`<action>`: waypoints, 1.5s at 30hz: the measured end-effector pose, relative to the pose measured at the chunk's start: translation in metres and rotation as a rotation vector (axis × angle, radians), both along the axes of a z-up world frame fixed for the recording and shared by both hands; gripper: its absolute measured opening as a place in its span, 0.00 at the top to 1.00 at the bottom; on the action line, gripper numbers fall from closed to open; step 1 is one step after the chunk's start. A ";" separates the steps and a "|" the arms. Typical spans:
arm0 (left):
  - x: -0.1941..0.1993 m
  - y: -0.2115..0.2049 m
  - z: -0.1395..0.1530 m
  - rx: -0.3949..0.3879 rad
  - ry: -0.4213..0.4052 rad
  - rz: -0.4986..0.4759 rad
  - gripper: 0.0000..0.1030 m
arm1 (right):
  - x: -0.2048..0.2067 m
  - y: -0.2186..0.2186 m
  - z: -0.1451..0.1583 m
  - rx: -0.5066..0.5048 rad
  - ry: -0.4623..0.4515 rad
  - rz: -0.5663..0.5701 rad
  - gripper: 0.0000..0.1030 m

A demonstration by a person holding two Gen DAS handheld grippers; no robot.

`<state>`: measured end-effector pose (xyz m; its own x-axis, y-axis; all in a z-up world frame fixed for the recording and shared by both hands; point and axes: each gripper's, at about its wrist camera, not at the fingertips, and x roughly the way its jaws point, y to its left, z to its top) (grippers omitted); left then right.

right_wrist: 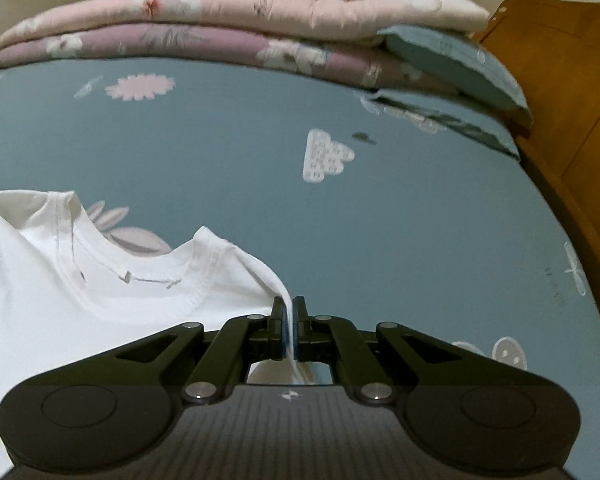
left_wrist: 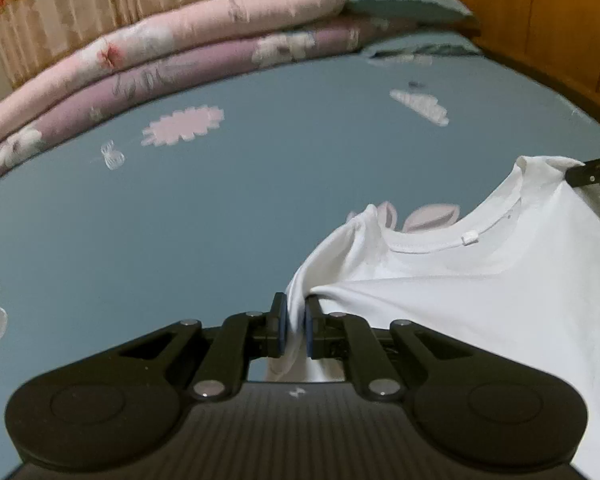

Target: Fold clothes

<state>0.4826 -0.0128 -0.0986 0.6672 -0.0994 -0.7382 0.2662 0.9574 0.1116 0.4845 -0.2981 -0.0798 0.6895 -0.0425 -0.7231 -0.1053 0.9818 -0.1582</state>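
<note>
I have each hand-held gripper, left and right, pinching a shoulder of the soft, light white T-shirt above the bed, which probably sags easily.

Two wrist views, low over the bed

Each looks forward along its tongs; both share the white shirt and stacked quilts ahead.

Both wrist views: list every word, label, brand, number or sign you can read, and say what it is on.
No readable text in either view.
Left gripper: small white emblem on its body, a shape, not letters.
Right gripper: the same emblem, no letters.
White T-shirt: small white tag at the collar, nothing legible on it.
Bedsheet: flower and butterfly prints only, no words.
</note>
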 end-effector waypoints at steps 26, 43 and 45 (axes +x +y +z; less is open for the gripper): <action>-0.102 0.021 0.045 -0.127 0.134 0.020 0.72 | -0.109 0.002 0.043 0.182 0.061 0.067 0.62; -0.245 0.047 0.027 -0.418 0.233 0.129 0.59 | -0.307 0.016 0.011 0.502 0.069 -0.014 0.34; -0.251 0.044 0.025 -0.434 0.237 0.131 0.59 | -0.327 0.021 0.003 0.544 0.075 -0.030 0.33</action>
<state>0.2312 0.0312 -0.0739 0.5137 -0.3571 -0.7801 0.1109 0.9293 -0.3524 0.1572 -0.2774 -0.0764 0.6395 0.3324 -0.6932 -0.0672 0.9224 0.3803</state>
